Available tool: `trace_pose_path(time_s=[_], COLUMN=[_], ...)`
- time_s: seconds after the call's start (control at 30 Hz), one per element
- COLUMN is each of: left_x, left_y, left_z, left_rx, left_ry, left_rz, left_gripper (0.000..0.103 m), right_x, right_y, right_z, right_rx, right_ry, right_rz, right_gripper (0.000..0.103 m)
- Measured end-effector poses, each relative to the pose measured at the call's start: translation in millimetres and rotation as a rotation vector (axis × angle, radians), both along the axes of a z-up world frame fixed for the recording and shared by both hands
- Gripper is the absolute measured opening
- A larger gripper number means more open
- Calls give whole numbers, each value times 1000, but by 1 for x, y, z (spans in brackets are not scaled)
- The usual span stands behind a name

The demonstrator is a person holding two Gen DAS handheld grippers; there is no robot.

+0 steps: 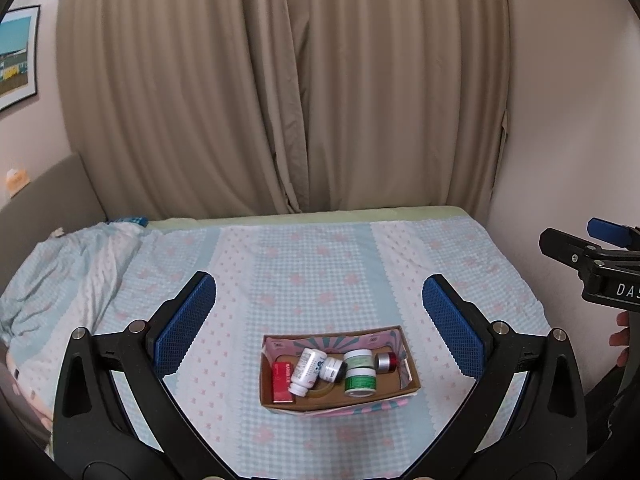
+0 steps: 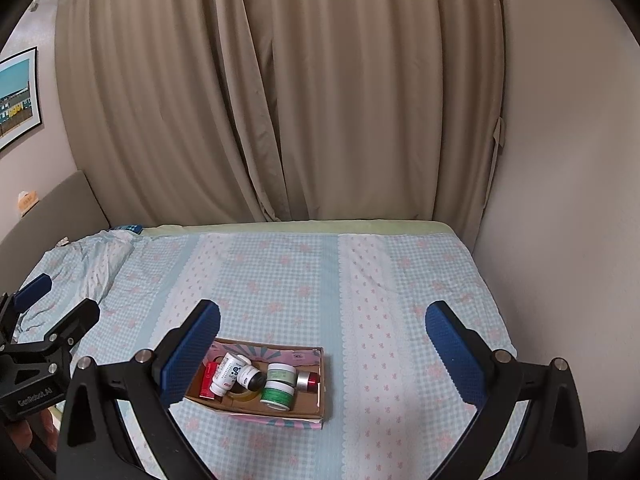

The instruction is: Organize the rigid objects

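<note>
Both grippers held above the bed, both spread wide, nothing between the pads. Left gripper (image 1: 319, 322) hangs over the box (image 1: 414, 384), pads well apart on either side of it but above, not touching. Right gripper (image 2: 322, 344) same pose, jaws released, empty; the box (image 2: 322, 396) sits below and left of its centre, its left pad overlapping the box's left end in view.

Box is a shallow cardboard tray with pink-teal outer print, resting on the blue-checked bedspread (image 1: 320, 264) near the front middle of the bed. All items are inside it:
- red carton (image 1: 282, 382) at the left end, lying flat
- white bottle (image 1: 306, 370) lying on its side just right of the carton, touching it
- small white bottle with black cap (image 1: 333, 368) lying tipped, touching the white bottle
- two green-label jars, one (image 1: 359, 359) behind, one (image 1: 360, 382) in front, touching each other
- small silver-red jar (image 1: 386, 362) on its side at the right end, next to the rear jar
- tape roll (image 2: 240, 396) flat on the box floor, partly under the bottles

Beige curtain (image 1: 280, 92) behind the bed, framed picture (image 1: 16, 56) on the left wall, rumpled bedding (image 1: 72, 256) at the left.
</note>
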State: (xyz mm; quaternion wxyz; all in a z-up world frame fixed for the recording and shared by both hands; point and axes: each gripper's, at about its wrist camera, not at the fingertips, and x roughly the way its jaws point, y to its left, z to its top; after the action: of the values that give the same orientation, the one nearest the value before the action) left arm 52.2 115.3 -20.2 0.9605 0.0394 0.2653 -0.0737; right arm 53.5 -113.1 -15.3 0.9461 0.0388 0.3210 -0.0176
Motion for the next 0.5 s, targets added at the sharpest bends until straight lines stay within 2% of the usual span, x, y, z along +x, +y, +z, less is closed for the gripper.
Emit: trace_pose_path(time_s=[0.5], left_x=[5], left_y=[0], left_z=[2], left_rx=[18], left_ry=[-20], left_rz=[-4], left_gripper=[103], right_x=[2], right_y=[-3], right_z=[1], right_rx=[-7], right_ry=[0], right_rz=[-1], right_gripper=[102])
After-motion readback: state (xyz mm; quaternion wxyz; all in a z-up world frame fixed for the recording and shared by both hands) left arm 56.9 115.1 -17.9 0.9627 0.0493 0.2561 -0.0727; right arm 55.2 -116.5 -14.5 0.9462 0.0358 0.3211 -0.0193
